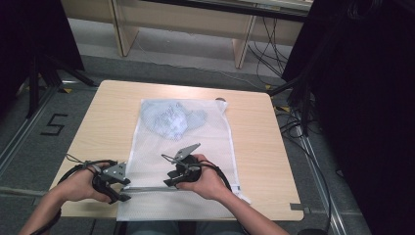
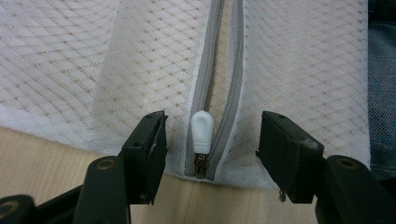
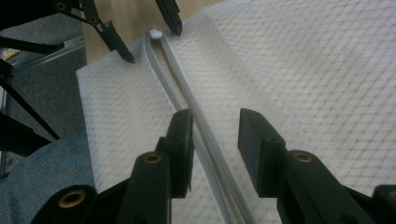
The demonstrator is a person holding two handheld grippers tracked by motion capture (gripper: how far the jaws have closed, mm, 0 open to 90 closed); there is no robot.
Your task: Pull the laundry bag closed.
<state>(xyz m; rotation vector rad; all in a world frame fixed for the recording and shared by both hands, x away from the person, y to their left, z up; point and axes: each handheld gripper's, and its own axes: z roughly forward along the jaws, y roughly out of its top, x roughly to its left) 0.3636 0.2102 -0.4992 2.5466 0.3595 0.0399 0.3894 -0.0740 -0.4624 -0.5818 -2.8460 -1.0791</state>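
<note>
A white mesh laundry bag [image 1: 195, 147] lies flat on the wooden table [image 1: 107, 117], with a pale blue garment [image 1: 171, 120] inside its far end. Its grey zipper [image 1: 151, 188] runs along the near edge and gapes, showing wood between the tapes [image 2: 233, 70]. My left gripper [image 1: 122, 188] is at the zipper's left end. Its jaws stand open on either side of the white zipper pull [image 2: 202, 133], not touching it. My right gripper [image 1: 169, 178] hovers over the middle of the zipper [image 3: 187, 98], open and straddling it. In the right gripper view the left gripper [image 3: 149, 39] and the pull [image 3: 155, 33] appear farther off.
The bag's near edge hangs over the table's front edge above the person's jeans [image 3: 42, 168]. Bare table lies left and right of the bag. Black stand legs [image 1: 34, 83] are on the floor at left, cables [image 1: 293, 122] at right, and wooden furniture [image 1: 195, 24] behind.
</note>
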